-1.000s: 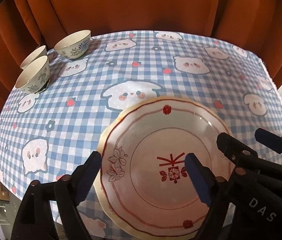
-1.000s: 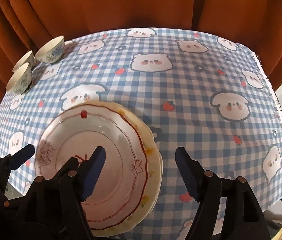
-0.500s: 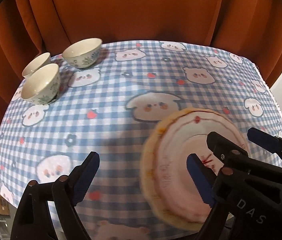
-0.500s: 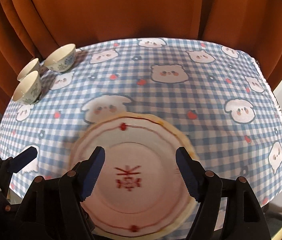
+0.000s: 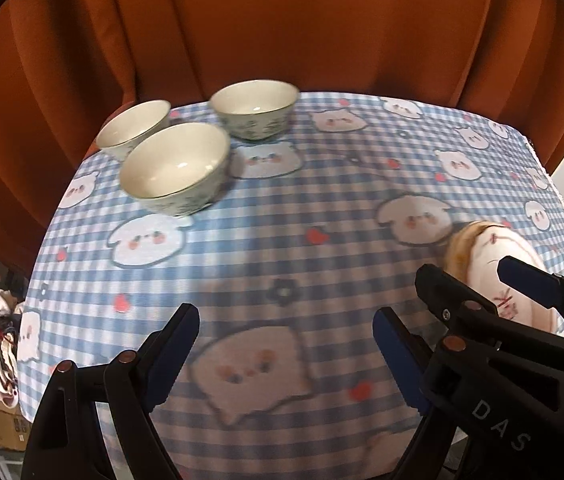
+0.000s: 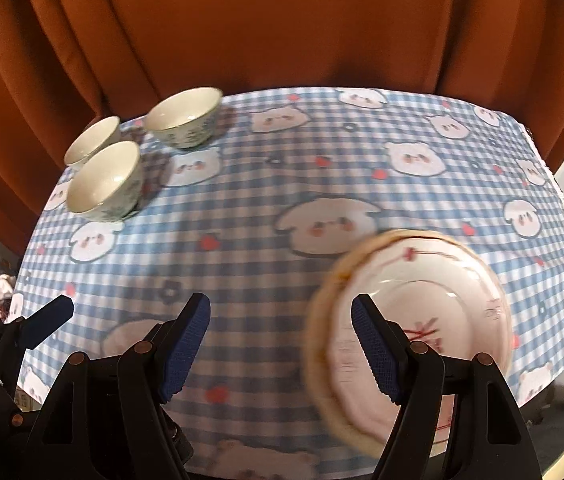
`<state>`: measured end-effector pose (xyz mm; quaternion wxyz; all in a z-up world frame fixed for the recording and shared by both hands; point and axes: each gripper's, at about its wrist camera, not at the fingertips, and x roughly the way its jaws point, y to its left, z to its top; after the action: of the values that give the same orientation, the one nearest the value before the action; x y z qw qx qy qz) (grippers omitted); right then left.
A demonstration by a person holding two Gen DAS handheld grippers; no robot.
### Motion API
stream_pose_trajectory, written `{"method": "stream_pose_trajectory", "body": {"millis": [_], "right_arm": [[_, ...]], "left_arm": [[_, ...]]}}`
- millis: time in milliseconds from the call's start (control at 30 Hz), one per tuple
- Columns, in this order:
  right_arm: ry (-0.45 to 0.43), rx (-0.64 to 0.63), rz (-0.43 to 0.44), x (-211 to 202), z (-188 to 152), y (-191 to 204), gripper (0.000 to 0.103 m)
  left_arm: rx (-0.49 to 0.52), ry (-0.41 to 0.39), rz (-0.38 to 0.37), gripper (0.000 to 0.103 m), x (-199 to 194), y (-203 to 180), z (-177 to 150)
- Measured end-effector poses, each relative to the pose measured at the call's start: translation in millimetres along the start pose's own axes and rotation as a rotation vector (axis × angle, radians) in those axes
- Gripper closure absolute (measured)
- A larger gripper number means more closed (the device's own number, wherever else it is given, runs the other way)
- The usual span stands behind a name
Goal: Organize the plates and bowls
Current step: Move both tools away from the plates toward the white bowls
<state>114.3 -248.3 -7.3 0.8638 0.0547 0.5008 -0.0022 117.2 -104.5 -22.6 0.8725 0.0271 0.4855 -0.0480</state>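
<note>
Nearest the cameras, the left gripper (image 5: 285,344) and the right gripper (image 6: 280,332) hang side by side above the counter (image 5: 266,240), each with its blue-padded fingers spread apart and nothing between them. Under them lies a blue checked cloth (image 6: 250,216) printed with white animal faces. Just to the right of the right gripper, partly under its right finger, a stack of plates (image 6: 421,296) sits on the cloth, the top one white with red markings, blurred. Farther off, ahead and to the left of both grippers, three bowls (image 5: 176,168) stand upright in a close cluster near the counter's far edge. Behind them hangs an orange curtain (image 5: 282,28).
</note>
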Motion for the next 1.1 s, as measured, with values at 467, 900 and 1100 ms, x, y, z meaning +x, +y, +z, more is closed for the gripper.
{"method": "stream_pose_trajectory", "body": {"millis": [467,900,1100], "right_arm": [[-0.011,0.005,0.011,19.1,28.7,109.5,0.027],[-0.027,0.003,0.074,75.5,98.7,143.5,0.037],[-0.012,-0.004,0.089,110.6,123.5,153.2,0.045]], "left_arm": [[-0.024,-0.021,0.049,0.019,7.6,99.3,36.0],[-0.086,-0.021,0.157,0.032,57.7,141.7,104.4],[-0.104,-0.005,0.127,0.048,90.1,154.9,121.0]]}}
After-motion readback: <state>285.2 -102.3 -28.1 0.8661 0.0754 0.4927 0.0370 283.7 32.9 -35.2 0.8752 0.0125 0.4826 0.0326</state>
